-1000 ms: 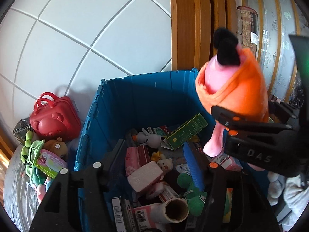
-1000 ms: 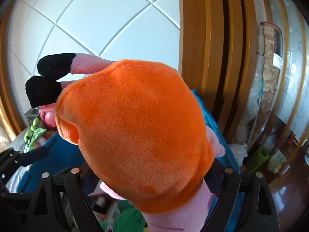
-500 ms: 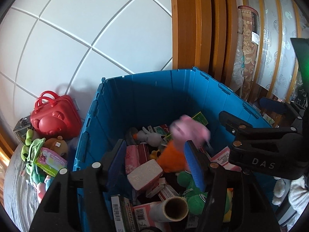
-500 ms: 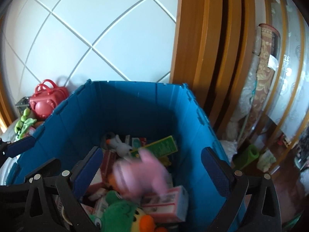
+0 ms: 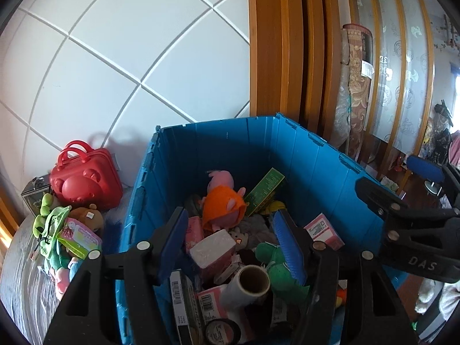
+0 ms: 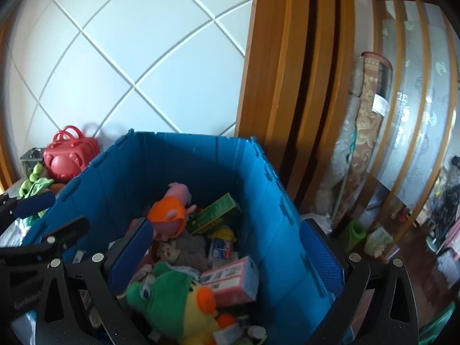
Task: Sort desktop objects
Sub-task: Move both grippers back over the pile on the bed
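A pink plush pig in an orange dress (image 5: 222,201) lies inside the blue plastic crate (image 5: 230,149) on a heap of boxes, toys and a roll; it also shows in the right wrist view (image 6: 169,215). My left gripper (image 5: 230,241) is open and empty above the crate's near side. My right gripper (image 6: 227,256) is open and empty above the crate (image 6: 184,161), and shows at the right of the left wrist view (image 5: 402,201).
A red toy suitcase (image 5: 84,179), a green plush (image 5: 50,224) and a small brown plush (image 5: 87,218) lie left of the crate by the white tiled wall. A wooden door frame (image 5: 276,43) and a rolled rug (image 6: 365,132) stand behind on the right.
My right gripper opened and let go of the plush pig. The pig fell into the blue crate and now lies still on the heap.
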Demonstrator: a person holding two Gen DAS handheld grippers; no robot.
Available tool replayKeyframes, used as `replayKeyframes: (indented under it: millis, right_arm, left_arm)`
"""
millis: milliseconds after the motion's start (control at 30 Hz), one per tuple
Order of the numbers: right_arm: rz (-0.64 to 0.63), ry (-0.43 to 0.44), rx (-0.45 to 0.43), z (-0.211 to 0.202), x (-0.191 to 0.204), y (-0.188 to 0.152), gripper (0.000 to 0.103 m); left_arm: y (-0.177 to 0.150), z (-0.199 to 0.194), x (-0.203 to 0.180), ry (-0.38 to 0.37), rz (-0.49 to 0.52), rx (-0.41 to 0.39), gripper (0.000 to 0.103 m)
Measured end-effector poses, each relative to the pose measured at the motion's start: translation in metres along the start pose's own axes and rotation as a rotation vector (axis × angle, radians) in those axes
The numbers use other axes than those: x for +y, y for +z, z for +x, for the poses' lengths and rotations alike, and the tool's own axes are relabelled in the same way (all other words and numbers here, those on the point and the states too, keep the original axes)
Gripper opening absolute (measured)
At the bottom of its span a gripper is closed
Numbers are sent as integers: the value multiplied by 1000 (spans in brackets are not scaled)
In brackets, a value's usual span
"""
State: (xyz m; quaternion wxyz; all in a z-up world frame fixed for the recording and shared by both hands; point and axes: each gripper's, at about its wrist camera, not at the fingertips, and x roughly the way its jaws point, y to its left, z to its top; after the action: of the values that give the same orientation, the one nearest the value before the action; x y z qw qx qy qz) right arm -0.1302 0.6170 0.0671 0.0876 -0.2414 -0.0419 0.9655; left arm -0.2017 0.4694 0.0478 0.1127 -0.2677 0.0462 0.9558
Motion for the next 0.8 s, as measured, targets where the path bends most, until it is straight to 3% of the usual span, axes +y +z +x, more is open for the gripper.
replayKeyframes:
  millis: [67,233,433,633,800]
  right_arm:
    - [10,2,-22,-15,2,-6,103]
    - [35,14,-88,-43,11,-16,103]
    - [57,56,-198,-66,39,-21,103]
    - [90,105,-354,-88,80,-18,103]
    - [38,205,-344,-83,137,-12,103]
  left_arm:
    - [-5,-13,5,15,-2,-28,62]
    - [-14,-41,24,55,-38,-106,79]
    - [-25,-72,59,91,-88,-201,81]
    - [-43,-98,114,177,-144,-311,81]
    - [-63,-102,175,273,-188,-311,81]
